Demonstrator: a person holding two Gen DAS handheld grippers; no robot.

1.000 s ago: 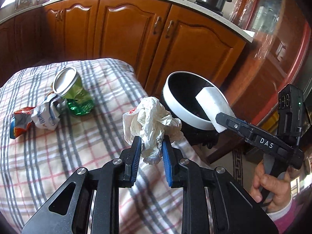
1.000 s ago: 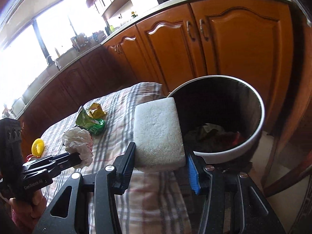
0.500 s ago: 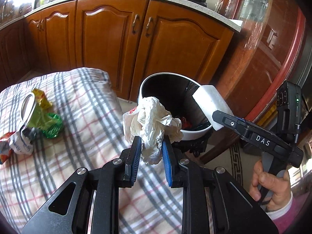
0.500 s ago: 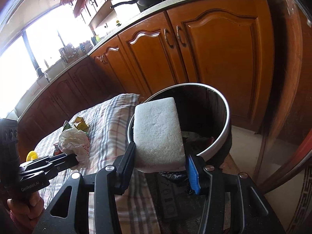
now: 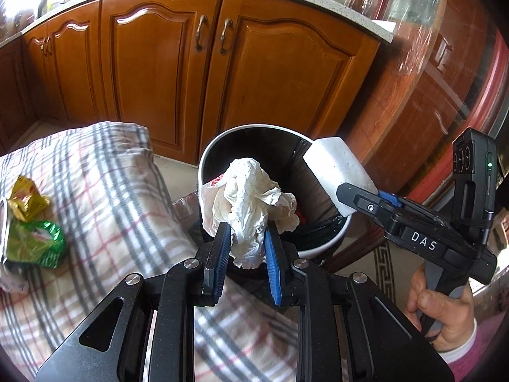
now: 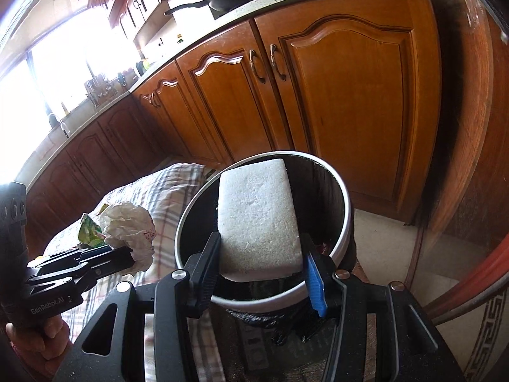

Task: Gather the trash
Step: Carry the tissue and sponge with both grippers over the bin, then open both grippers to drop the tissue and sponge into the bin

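Note:
My left gripper [image 5: 245, 238] is shut on a crumpled white paper wad [image 5: 251, 200], held at the near rim of the round white-rimmed trash bin [image 5: 206, 159]. My right gripper [image 6: 261, 254] is shut on a white foam block [image 6: 257, 216], held over the bin's [image 6: 346, 210] open mouth. In the left wrist view that block [image 5: 337, 172] hangs above the bin's right side, with the right gripper [image 5: 359, 197] behind it. From the right wrist view, the paper wad [image 6: 127, 226] shows left of the bin, over the table. Dark and red trash lies inside the bin.
A plaid-covered table [image 5: 105, 197] lies to the left, with green and yellow wrappers [image 5: 31, 232] on it. Wooden kitchen cabinets [image 5: 178, 73] stand behind the bin. A hand [image 5: 442, 315] grips the right tool's handle. A patterned rug [image 5: 381, 267] covers the floor on the right.
Both grippers have moved toward the bin with their loads. The foam block now hangs over the bin's mouth and the paper wad sits at its near rim. The wrappers slid left in view.

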